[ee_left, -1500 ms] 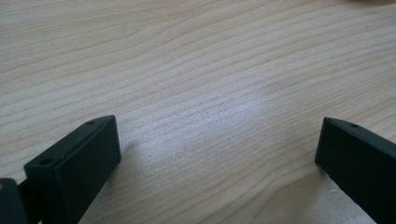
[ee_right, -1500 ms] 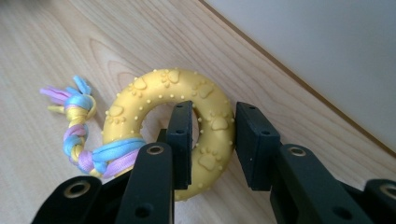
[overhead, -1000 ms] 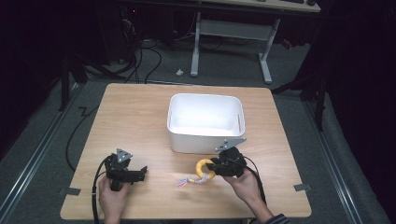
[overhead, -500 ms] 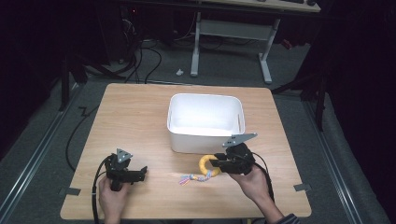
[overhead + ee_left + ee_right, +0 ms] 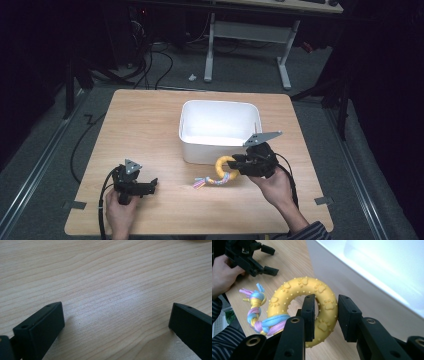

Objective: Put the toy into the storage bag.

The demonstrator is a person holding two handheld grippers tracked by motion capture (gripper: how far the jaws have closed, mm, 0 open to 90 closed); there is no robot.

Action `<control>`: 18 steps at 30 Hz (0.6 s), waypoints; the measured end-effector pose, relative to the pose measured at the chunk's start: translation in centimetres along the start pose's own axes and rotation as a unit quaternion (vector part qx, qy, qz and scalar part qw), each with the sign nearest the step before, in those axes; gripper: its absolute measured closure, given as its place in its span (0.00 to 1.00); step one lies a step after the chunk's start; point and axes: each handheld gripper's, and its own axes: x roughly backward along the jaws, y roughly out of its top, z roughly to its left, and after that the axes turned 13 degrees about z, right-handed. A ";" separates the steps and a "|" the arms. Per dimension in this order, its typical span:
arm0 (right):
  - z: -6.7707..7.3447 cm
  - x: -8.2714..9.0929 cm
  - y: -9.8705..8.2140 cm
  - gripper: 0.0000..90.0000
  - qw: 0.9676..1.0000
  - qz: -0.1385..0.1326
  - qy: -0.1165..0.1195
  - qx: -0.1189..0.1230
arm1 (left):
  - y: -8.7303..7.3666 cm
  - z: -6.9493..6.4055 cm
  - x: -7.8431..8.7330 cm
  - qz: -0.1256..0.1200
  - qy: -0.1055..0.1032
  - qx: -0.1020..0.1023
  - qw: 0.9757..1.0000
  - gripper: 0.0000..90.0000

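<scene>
On the counter (image 5: 150, 120), the white bin (image 5: 218, 131) sits at centre, and just before its front wall the right gripper (image 5: 239, 163), clenched on the yellow ring toy (image 5: 222, 169), has lifted since earlier, its rope tail (image 5: 206, 181) trailing down, while the left gripper (image 5: 150, 185) rests released near the front-left corner.

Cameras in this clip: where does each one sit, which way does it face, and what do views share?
High view: above the person's side, looking forward and down on the light wooden table, white plastic bin and both hands.
Left gripper view: on the left tool, facing bare tabletop between its open jaws.
Right gripper view: on the right tool, facing the yellow rubber ring toy with braided rope tail it grips.
Shared: ring, bin and left tool appear in high and right gripper views.
</scene>
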 end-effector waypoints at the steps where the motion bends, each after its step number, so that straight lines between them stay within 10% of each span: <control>1: 0.0 0.0 0.0 0.76 1.000 0.000 0.000 0.000 | 0.0 0.0 0.0 0.000 0.000 0.000 1.000 0.00; 18: -1.9 1.8 2.2 0.76 1.000 -0.016 0.001 -0.020 | 0.0 0.0 0.0 0.000 0.000 0.000 1.000 0.00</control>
